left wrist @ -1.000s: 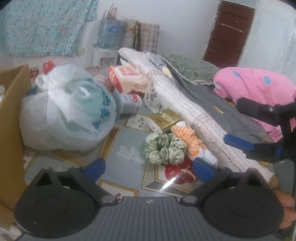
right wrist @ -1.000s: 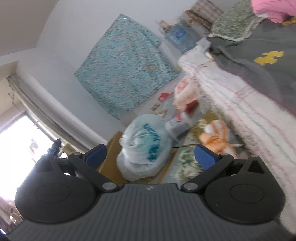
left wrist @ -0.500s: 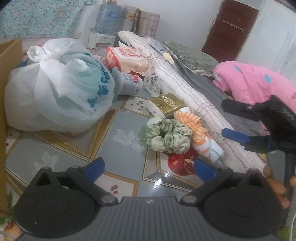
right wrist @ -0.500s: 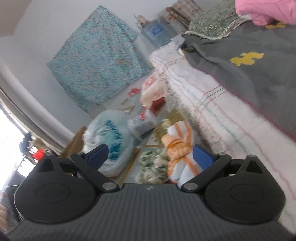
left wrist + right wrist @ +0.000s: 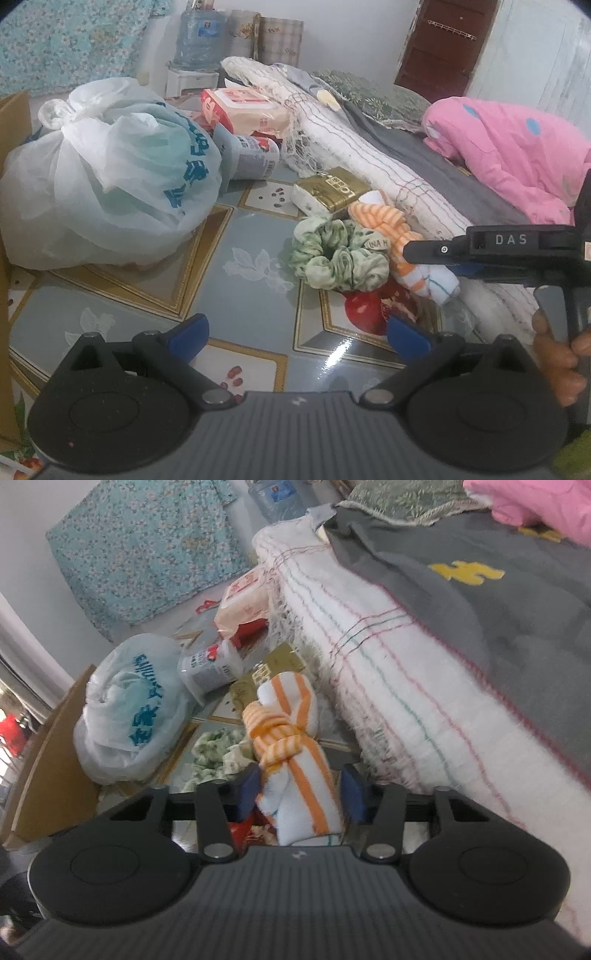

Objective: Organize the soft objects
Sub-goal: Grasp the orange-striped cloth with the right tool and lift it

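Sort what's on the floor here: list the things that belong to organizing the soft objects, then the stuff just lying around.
Job: orange-striped sock bundle, between the right gripper pads, jaws just closing; green scrunchie.

Lying about: white plastic bag, gold packet, tissue pack, canister.

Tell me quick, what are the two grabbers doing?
Left gripper: open, holding nothing.
Right gripper: jaws have just been closing around the orange striped cloth bundle; both pads touch it.
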The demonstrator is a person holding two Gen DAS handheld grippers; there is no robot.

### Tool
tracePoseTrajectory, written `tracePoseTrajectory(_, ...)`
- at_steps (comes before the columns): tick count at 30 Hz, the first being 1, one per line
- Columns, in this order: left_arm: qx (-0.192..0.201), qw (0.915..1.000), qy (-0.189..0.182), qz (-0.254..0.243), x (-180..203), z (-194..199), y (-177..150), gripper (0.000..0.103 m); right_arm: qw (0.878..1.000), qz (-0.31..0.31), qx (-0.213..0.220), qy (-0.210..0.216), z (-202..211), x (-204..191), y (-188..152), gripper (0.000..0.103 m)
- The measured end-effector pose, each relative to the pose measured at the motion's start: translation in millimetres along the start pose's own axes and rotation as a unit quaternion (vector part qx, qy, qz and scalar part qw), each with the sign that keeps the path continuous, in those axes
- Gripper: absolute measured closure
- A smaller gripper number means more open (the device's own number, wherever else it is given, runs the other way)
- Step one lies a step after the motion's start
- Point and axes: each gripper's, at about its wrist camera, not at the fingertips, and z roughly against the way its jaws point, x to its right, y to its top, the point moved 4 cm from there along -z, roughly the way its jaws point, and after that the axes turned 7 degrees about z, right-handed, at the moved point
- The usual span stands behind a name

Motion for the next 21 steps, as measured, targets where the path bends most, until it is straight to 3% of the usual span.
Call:
tracePoseTrajectory(5, 0.000, 1.0000, -0.005, 0.000, -0.3, 0.6, -1.7, 0.000, 0.998, -0.063, 0.021, 0.021, 10.0, 12.1, -3.3, 0.071)
tracePoseTrajectory(14, -0.001, 0.9999, -0.013, 0.000, -1.3, 5.2, -4.6, 0.000, 0.990, -0.112, 0.067, 0.059, 36.9, 16.6, -8.7, 0.073)
tracePoseTrajectory(17, 0.002, 0.9999, -0.016, -0.003, -0.1, 10.9, -6.0, 0.000, 0.985, -0.118, 0.077, 0.101, 46.0, 8.1, -7.1, 0.074)
tracePoseTrajectory(21, 0.002, 0.9997, -0.022, -0.011, 1.0, 21.8, -9.2, 0.000, 0.981, -0.109, 0.060, 0.152, 38.7, -12.9, -6.4, 0.074)
